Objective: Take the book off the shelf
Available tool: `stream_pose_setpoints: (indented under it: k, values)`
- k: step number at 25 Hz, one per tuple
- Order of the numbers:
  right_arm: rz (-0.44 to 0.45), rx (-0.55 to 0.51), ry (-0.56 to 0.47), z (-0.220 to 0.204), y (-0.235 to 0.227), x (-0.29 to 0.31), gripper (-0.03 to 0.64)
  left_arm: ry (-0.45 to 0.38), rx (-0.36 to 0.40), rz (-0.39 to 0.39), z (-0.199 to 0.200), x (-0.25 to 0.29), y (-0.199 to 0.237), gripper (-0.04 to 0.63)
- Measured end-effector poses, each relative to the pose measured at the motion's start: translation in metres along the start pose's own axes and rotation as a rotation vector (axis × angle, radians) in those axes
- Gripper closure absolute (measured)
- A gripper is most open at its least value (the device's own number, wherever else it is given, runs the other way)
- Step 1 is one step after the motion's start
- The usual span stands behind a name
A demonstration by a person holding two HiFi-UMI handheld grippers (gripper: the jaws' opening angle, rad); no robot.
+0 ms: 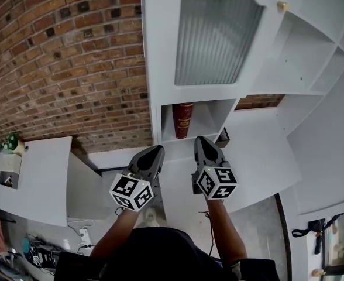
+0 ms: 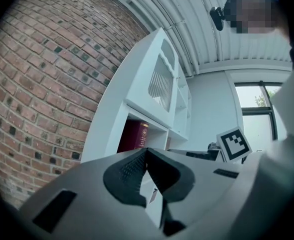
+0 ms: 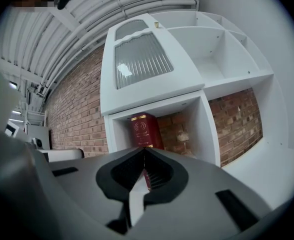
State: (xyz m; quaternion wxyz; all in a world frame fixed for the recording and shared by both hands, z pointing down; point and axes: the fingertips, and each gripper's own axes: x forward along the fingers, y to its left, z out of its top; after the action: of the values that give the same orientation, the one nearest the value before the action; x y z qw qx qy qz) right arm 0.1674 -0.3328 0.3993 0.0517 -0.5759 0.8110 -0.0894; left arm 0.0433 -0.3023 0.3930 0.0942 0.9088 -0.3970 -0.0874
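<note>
A dark red book (image 1: pixel 182 120) with gold bands stands upright in a low open compartment of the white shelf unit (image 1: pixel 160 69). The book (image 3: pixel 143 129) appears straight ahead in the right gripper view and, as the book (image 2: pixel 135 135), to the upper left in the left gripper view. My left gripper (image 1: pixel 156 151) and right gripper (image 1: pixel 199 140) hang side by side just below that compartment, pointing at it, a short way from the book. Both are shut, jaw tips meeting, nothing held.
A ribbed glass cabinet door (image 1: pixel 216 37) with a small knob sits above the compartment. Open white shelves (image 1: pixel 312 51) run to the right. A brick wall (image 1: pixel 61 63) fills the left. A white table (image 1: pixel 31 177) stands lower left, with cables and clutter (image 1: pixel 43 253) on the floor.
</note>
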Motion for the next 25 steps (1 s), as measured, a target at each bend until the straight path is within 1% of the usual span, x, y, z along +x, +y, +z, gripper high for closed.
stream_pose_setpoints:
  k: [4, 10, 12, 13, 14, 15, 19, 22, 25]
  values:
    - [-0.008, -0.003, -0.004, 0.0, -0.001, 0.016, 0.598, 0.008, -0.009, 0.001, 0.001, 0.006, 0.016, 0.578]
    - [-0.04, -0.044, -0.009, -0.002, -0.006, 0.033, 0.597, 0.02, -0.022, -0.004, -0.004, 0.014, 0.031, 0.578]
    - [-0.038, -0.05, -0.006, -0.004, -0.006, 0.039, 0.595, 0.026, -0.029, -0.002, -0.006, 0.016, 0.037, 0.578]
    - [-0.029, -0.047, -0.005, -0.005, -0.005, 0.042, 0.581, 0.028, -0.03, 0.0, -0.006, 0.017, 0.04, 0.578]
    - [-0.019, -0.04, -0.004, -0.005, -0.004, 0.046, 0.517, 0.028, -0.03, 0.002, -0.006, 0.018, 0.043, 0.578]
    - [-0.012, -0.034, -0.002, -0.006, -0.003, 0.05, 0.472, 0.028, -0.03, 0.004, -0.006, 0.019, 0.046, 0.579]
    - [-0.015, -0.036, 0.01, -0.009, -0.003, 0.062, 0.428, 0.028, -0.036, 0.013, -0.006, 0.021, 0.057, 0.578]
    - [-0.025, -0.042, 0.016, -0.011, -0.004, 0.071, 0.374, 0.029, -0.043, 0.019, -0.006, 0.022, 0.064, 0.578]
    - [-0.036, -0.034, 0.02, -0.012, -0.006, 0.078, 0.342, 0.03, -0.048, 0.025, -0.007, 0.023, 0.069, 0.578]
